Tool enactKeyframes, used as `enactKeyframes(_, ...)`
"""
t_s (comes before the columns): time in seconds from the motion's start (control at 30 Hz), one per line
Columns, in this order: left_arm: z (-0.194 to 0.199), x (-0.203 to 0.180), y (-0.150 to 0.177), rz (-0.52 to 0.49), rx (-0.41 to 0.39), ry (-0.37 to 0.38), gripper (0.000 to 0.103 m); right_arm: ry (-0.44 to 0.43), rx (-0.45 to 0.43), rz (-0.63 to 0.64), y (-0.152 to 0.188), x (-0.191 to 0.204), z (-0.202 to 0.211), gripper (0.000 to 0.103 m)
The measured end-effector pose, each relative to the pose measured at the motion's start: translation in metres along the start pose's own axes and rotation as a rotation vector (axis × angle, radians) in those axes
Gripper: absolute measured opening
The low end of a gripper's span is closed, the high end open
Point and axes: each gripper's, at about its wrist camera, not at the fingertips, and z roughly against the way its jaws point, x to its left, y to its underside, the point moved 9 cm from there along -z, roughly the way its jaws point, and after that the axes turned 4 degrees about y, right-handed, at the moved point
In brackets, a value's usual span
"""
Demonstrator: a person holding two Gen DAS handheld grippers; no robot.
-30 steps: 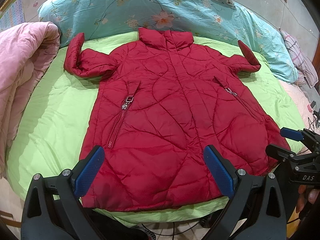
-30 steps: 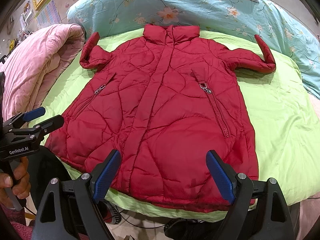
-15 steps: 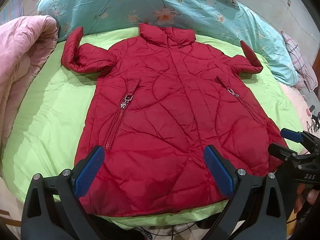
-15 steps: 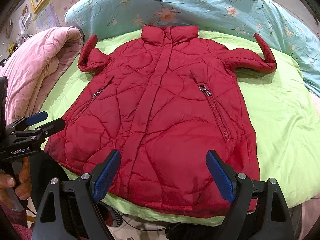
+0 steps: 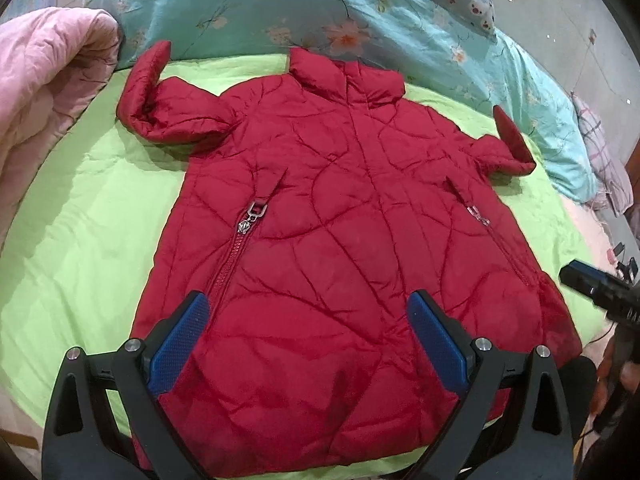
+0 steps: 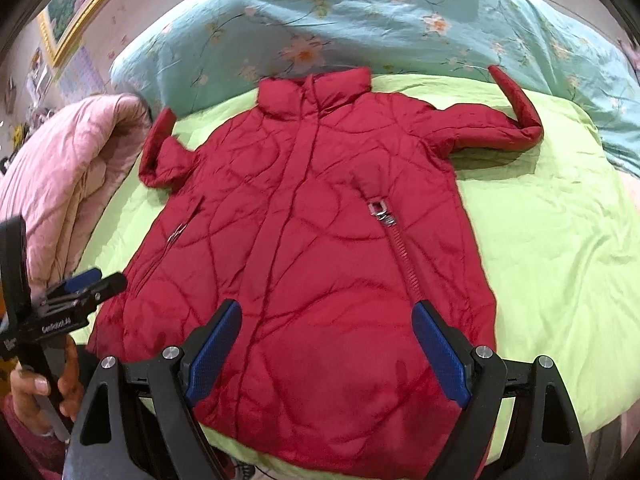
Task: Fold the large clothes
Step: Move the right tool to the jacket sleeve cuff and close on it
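A red quilted jacket [image 5: 340, 240] lies flat, front up, on a lime-green bedspread [image 5: 80, 248], collar far, hem near me. Both sleeves bend upward at the cuffs. It also shows in the right wrist view [image 6: 312, 248]. My left gripper [image 5: 308, 340] is open and empty, hovering above the hem's left-middle part. My right gripper [image 6: 326, 348] is open and empty above the hem's right-middle part. The right gripper also shows at the right edge of the left wrist view [image 5: 600, 288], and the left gripper at the left edge of the right wrist view [image 6: 80, 288].
A turquoise floral quilt [image 5: 280, 12] is bunched along the far side of the bed. A pink quilt [image 5: 44, 92] is heaped at the left. The green bedspread [image 6: 560, 240] lies bare on both sides of the jacket. A framed picture [image 6: 80, 12] hangs at the far left.
Both grippers have moved forward and lower over the jacket's hem, so the jacket fills more of both views. Both stay open. The jacket has not moved.
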Motion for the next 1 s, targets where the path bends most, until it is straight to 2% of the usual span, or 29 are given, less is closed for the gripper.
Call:
enactKeyframes(0.1,-0.005,0.0,-0.004,-0.038,0.006,-0.04,0.1,0.013,-0.009,-0.01,-0.007,-0.011,-0.003,0.089)
enactKeyframes(0.2,-0.007,0.001,-0.014,-0.029,-0.025,-0.02,0.1,0.0,-0.026,-0.044,-0.016,-0.021,-0.007,0.089)
enactKeyframes(0.37,-0.013,0.003,-0.026,-0.027,-0.028,-0.012,0.1,-0.006,-0.061,-0.081,-0.036,-0.04,-0.012,0.089)
enactKeyframes(0.53,-0.027,-0.003,-0.033,-0.036,0.047,0.03,0.1,0.023,-0.097,-0.101,-0.056,-0.065,-0.017,0.089)
enactKeyframes(0.7,-0.036,-0.004,-0.049,-0.049,0.033,0.0,0.1,0.049,-0.111,-0.117,-0.076,-0.09,-0.03,0.088)
enactKeyframes(0.83,-0.043,-0.007,-0.064,-0.061,0.006,0.005,0.1,0.087,-0.127,-0.155,-0.097,-0.126,-0.047,0.087)
enactKeyframes(0.87,-0.045,-0.008,-0.067,-0.062,0.006,0.011,0.1,0.089,-0.135,-0.165,-0.103,-0.134,-0.05,0.086)
enactKeyframes(0.93,-0.05,-0.011,-0.071,-0.056,0.011,0.041,0.1,0.088,-0.146,-0.196,-0.115,-0.153,-0.057,0.078)
enactKeyframes(1.0,-0.057,-0.014,-0.077,-0.05,0.016,0.062,0.1,0.125,-0.148,-0.215,-0.129,-0.176,-0.067,0.073)
